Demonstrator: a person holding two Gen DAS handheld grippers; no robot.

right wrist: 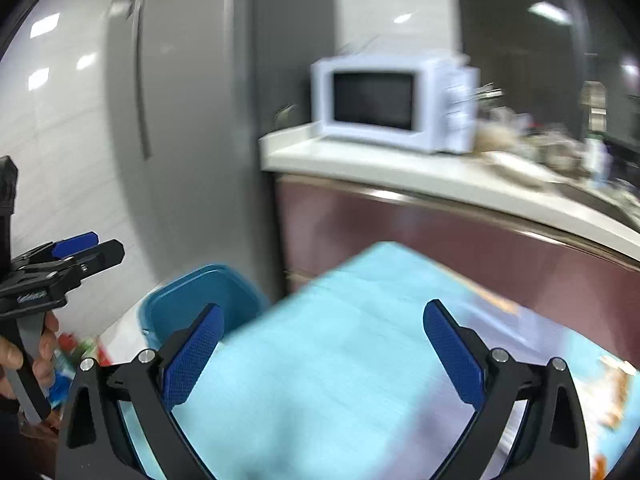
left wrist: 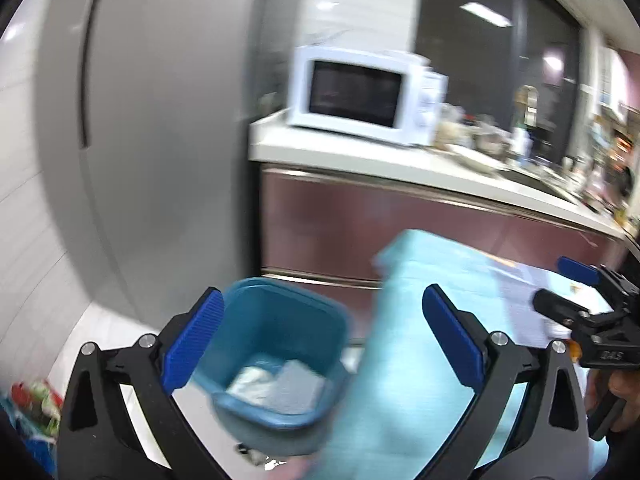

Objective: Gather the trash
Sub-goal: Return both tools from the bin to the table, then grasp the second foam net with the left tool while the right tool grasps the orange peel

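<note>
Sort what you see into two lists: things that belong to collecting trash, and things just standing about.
Belongs to the job: blue bin, scraps inside it, left gripper, right gripper.

Just standing about: microwave, fridge, counter, light blue cloth.

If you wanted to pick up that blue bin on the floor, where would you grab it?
Probably by the rim of the blue bin, coming from above: it stands upright and open-topped, so one finger of a hand-held gripper can slip inside the wall, one outside. The near edge looks easiest.
</note>
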